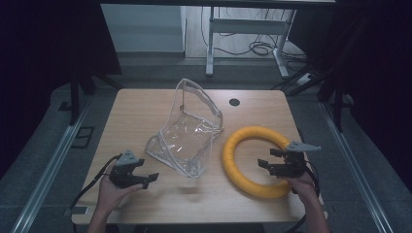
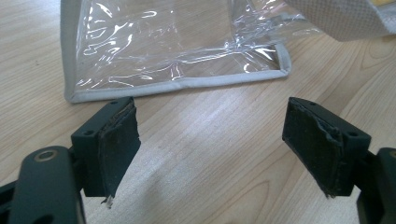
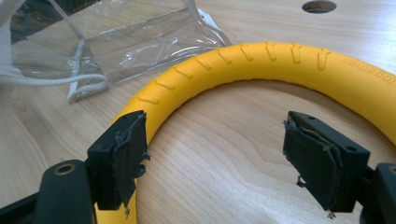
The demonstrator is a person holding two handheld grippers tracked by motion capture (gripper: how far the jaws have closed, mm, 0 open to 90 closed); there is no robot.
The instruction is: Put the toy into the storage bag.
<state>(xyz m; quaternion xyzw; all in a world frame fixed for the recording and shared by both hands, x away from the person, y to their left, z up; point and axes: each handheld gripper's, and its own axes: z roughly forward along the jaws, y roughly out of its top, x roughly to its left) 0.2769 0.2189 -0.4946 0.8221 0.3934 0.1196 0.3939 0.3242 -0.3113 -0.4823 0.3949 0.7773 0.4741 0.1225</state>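
Fingers of the right gripper (image 1: 273, 161) are being held wide apart over the near right part of a yellow foam ring (image 1: 245, 141) lying right on the wooden bench (image 1: 141, 104). Left gripper (image 1: 145, 175) fingers are likewise being held wide, near a clear plastic pouch with grey edging (image 1: 187, 133) at centre.

black jaws, frayed pads – grey plates, cables
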